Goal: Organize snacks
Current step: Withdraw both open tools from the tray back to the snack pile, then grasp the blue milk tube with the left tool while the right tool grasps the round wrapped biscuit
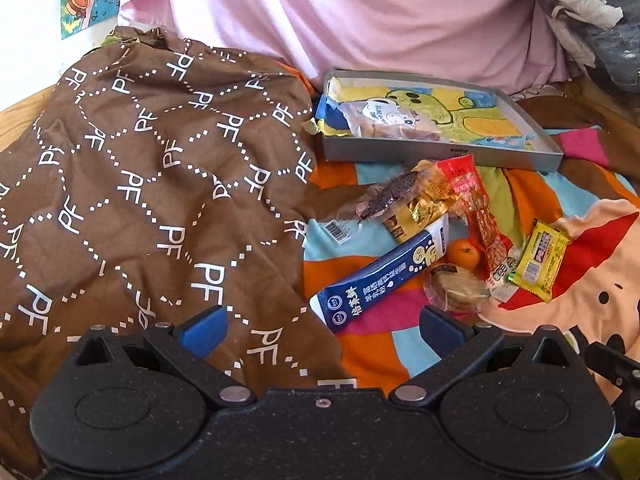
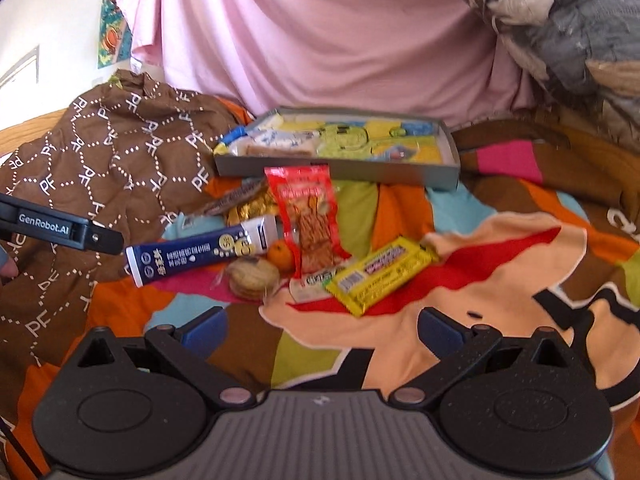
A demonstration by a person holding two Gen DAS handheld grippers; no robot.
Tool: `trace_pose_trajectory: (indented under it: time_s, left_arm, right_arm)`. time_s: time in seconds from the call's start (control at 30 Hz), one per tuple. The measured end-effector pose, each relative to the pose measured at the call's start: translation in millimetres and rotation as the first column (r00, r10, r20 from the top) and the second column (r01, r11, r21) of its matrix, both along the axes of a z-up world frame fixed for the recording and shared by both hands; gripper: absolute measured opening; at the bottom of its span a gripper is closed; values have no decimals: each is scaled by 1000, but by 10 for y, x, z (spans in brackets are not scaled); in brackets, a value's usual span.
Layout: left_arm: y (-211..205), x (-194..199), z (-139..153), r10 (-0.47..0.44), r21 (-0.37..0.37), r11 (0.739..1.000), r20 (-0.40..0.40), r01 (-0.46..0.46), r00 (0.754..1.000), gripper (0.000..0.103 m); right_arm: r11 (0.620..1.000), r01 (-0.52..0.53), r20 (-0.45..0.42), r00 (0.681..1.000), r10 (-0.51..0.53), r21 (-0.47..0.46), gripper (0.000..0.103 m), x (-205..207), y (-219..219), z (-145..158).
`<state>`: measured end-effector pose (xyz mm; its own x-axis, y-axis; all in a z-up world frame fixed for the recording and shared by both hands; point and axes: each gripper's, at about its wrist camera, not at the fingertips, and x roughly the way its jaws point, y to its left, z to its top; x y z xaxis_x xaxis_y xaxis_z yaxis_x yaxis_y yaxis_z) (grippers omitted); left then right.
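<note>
Left to right: a brown monogram cloth [image 1: 152, 184] lies heaped on the bed at far left, beside the multicoloured bedspread [image 1: 372, 344] that carries the snacks. The left gripper [image 1: 322, 326] hovers low over the edge of that cloth, its blue fingers [image 1: 206, 330] spread wide and empty, with the navy-and-white stick pack [image 1: 380, 276] lying just ahead between them. Behind the pack lie a gold-foil packet [image 1: 424, 204], a small orange [image 1: 463, 256], a wrapped round biscuit stack [image 1: 456, 288], a red vacuum-packed snack [image 1: 476, 208] and, furthest right, a yellow bar [image 1: 540, 260]. The grey tray [image 1: 440, 156], further back, already holds two or three wrapped items at its left end; most of its floor is bare. The right gripper [image 2: 322, 328] likewise has its fingers apart, holding nothing, short of the yellow bar. Judged stage: early sorting, between picks. The next move probably calls for closing on one loose snack, the stick pack being nearest, then carrying it over the tray wall.
</note>
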<state>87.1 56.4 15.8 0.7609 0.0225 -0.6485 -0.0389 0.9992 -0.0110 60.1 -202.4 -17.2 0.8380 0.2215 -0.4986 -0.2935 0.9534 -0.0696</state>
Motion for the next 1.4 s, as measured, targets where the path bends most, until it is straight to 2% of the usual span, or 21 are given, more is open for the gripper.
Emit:
trace_pose_trajectory:
  time_s: [0.3,0.57,0.73,0.9,0.97,1.07,1.23,1.4]
  left_arm:
    - [21,217,-129,-44,26,999,-48,46,998,102]
    - [-25,429,-244,-179,73,980,-59,183,982,101]
    - [-117,544,-340,-284,72,956,-33,286,958,100]
    - [-165,705,-358,-386,179,909,15,377,923,100]
    - [-146,778,-373,-410,201,895,22,398,912,100]
    - [-102,878,-394,-448,188,879,9,439,894,98]
    - [-53,938,-420,-530,137,839,-9,526,848,95]
    - [-47,984,-501,-543,115,831,-43,544,839,83]
  right_arm:
    - [999,-27,-80,996,26,-21,103,176,99,-123]
    - [998,-58,-124,991,55,-22,103,286,166,-169]
    - [996,-82,-140,987,76,-33,103,393,239,-198]
    - [992,-101,-128,988,92,-71,103,490,365,-215]
    - [989,-119,-126,986,107,-89,103,534,419,-217]
    - [981,-156,-123,982,141,-118,102,622,501,-212]
    - [954,-223,-112,973,204,-199,101,807,642,-193]
    - [920,-301,-150,951,270,-251,88,968,791,-276]
